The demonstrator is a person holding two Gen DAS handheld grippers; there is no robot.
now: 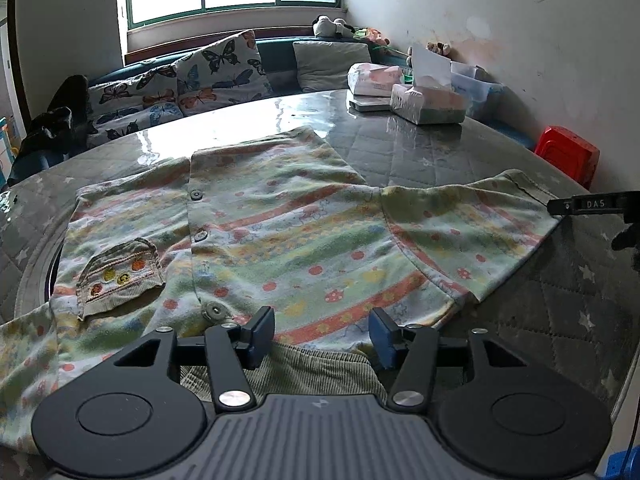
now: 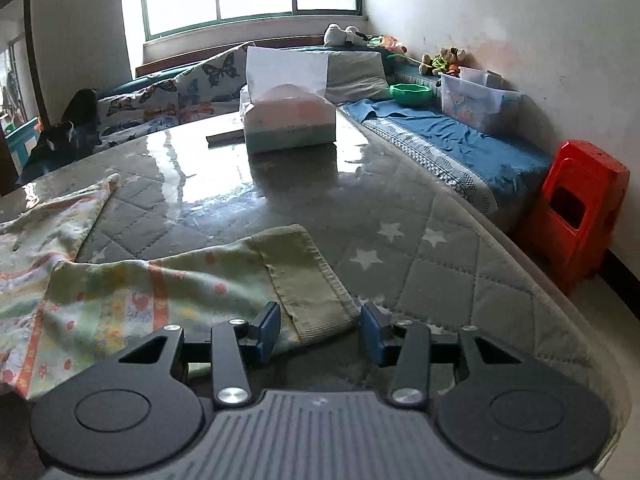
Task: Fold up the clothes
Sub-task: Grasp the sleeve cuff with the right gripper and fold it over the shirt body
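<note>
A small pastel striped child's jacket [image 1: 288,236] with buttons and a corduroy chest pocket [image 1: 120,276] lies flat, front up, on the table. My left gripper [image 1: 322,334] is open, its jaws on either side of the corduroy collar [image 1: 316,368] at the near edge. The jacket's right sleeve [image 1: 472,232] stretches out to the right. My right gripper [image 2: 320,332] is open, its jaws astride the sleeve's corduroy cuff [image 2: 316,292]; its finger also shows in the left wrist view [image 1: 588,204] by the cuff.
The round table [image 2: 420,264] has a quilted star-pattern cover under glass. A tissue box [image 2: 288,120] and packs of tissues [image 1: 372,78] stand at the far side. A bench with cushions [image 1: 224,68], a plastic bin [image 2: 476,100] and a red stool [image 2: 576,208] surround it.
</note>
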